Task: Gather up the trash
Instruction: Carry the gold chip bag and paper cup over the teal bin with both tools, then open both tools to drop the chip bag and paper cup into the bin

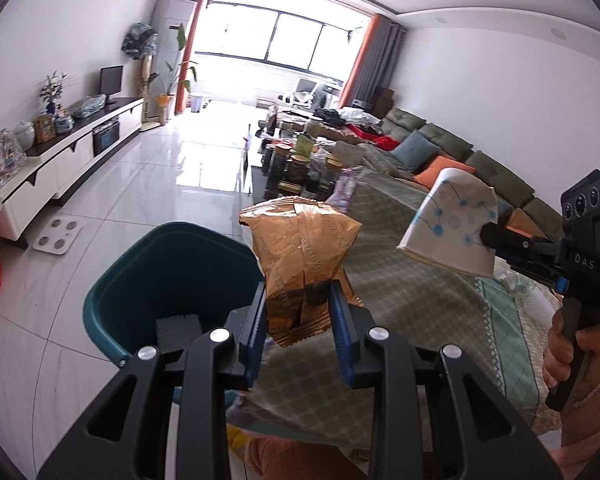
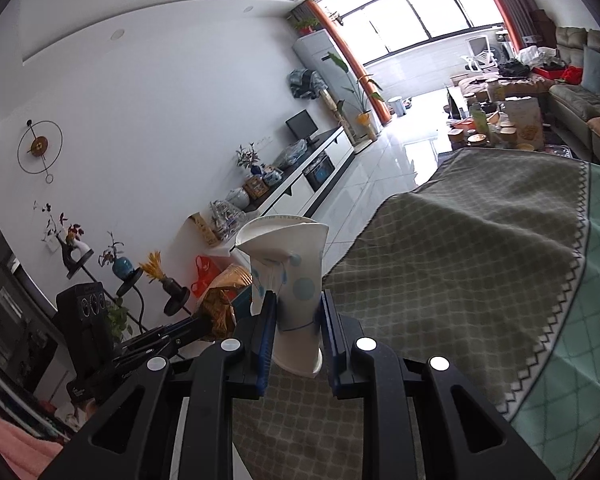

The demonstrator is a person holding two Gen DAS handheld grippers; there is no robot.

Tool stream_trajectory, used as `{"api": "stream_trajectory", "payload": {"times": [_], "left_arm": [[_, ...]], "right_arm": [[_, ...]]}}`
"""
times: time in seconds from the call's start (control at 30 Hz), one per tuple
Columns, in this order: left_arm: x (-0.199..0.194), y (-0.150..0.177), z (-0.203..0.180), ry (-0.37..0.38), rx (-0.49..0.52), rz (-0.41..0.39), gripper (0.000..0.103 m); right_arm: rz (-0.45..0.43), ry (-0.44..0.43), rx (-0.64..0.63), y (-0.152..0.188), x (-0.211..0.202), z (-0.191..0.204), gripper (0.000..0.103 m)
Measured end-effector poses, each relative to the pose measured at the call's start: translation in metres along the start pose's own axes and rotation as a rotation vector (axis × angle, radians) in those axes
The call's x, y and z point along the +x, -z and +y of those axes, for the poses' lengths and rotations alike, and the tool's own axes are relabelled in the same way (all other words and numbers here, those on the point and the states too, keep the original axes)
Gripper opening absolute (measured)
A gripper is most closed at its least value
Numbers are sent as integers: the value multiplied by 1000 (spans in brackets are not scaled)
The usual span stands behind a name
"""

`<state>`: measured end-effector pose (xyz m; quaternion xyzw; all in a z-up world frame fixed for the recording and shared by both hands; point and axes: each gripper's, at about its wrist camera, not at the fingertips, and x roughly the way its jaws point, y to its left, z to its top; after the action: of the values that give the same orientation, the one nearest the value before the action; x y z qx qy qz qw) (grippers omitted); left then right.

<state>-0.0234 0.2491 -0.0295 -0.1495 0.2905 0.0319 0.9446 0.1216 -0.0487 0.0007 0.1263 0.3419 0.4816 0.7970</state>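
My left gripper is shut on a crumpled gold snack wrapper, held upright just right of a teal bin on the floor. Inside the bin lies a dark ribbed object. My right gripper is shut on a squashed white paper cup with blue dots, above the edge of a cloth-covered table. In the left wrist view the cup and the right gripper appear at the right, a hand on the handle. The right wrist view shows the left gripper with the wrapper at lower left.
A grey-green patterned cloth drapes over the table. Beyond it stands a coffee table crowded with jars, and a long sofa runs along the right wall. A white TV cabinet lines the left wall. A bathroom scale lies on the tiled floor.
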Motion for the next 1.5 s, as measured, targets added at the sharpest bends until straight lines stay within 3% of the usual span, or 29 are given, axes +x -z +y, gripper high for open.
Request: {"api": "stream_trajectory", "payload": {"times": [0.5, 1.5], "left_arm": [[10, 0, 35, -87, -54, 16, 30], [42, 4, 70, -162, -143, 92, 31]], "right_arm": [[59, -13, -48, -8, 44, 22, 22], [192, 16, -113, -10, 129, 54, 23]]}}
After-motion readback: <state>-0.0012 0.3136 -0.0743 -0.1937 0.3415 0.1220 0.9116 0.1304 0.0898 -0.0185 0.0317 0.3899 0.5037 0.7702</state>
